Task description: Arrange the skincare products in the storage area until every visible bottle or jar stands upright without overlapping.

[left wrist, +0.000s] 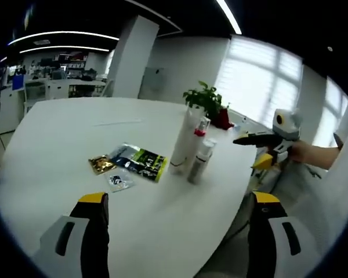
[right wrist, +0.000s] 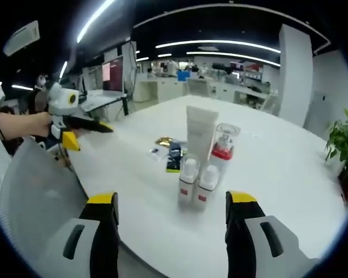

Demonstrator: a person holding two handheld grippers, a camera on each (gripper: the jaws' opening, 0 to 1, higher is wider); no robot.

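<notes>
Ahead of your right gripper point(right wrist: 171, 217), jaws spread and empty, the white table point(right wrist: 290, 174) carries the upright tube point(right wrist: 199, 134), capped bottle point(right wrist: 223, 149), two small bottles point(right wrist: 196, 184) (touching). Sachets point(left wrist: 130, 164) lie beyond your left gripper point(left wrist: 177, 217), likewise spread.

Printing on the sachets point(left wrist: 130, 163) at 9 o'clock of the tube point(left wrist: 184, 142) is too small to read; bottle labels point(right wrist: 186, 190) likewise.

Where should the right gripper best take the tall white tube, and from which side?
Probably high on the tall white tube, around its flat upper body. It stands upright behind two small white bottles, so coming over them from the right gripper side seems safest.
</notes>
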